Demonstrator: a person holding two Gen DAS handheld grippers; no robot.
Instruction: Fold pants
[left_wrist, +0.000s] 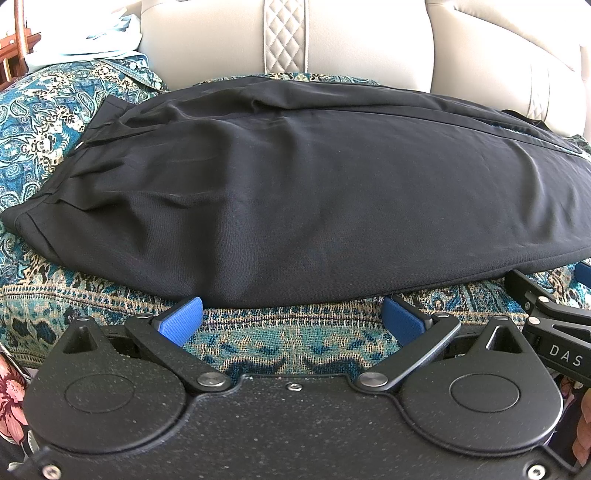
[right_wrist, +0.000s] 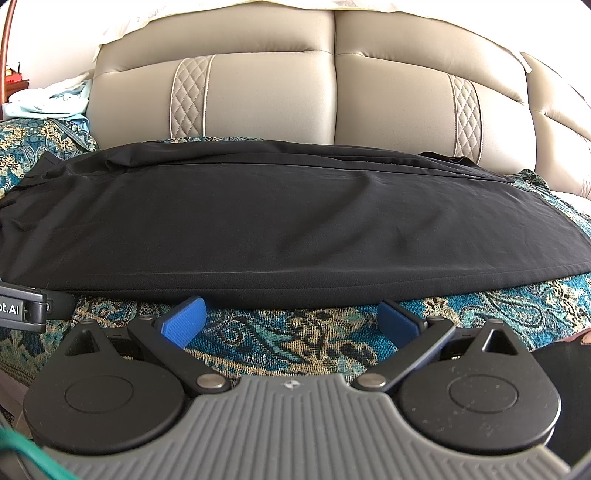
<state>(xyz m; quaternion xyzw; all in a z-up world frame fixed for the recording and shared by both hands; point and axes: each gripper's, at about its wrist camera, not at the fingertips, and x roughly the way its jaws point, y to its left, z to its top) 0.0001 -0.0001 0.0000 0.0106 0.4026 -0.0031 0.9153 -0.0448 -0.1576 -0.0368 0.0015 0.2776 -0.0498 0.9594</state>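
Black pants lie flat, folded lengthwise, on a teal paisley cover, waistband to the left and legs running right; they also fill the right wrist view. My left gripper is open, its blue pads just at the pants' near edge and holding nothing. My right gripper is open too, its blue pads at the near edge further along the legs, empty. The right gripper shows at the right edge of the left wrist view.
The teal paisley cover lies over a sofa seat. Beige leather sofa backrest rises right behind the pants. Light cloths are piled at the far left. The left gripper's body pokes in at the left.
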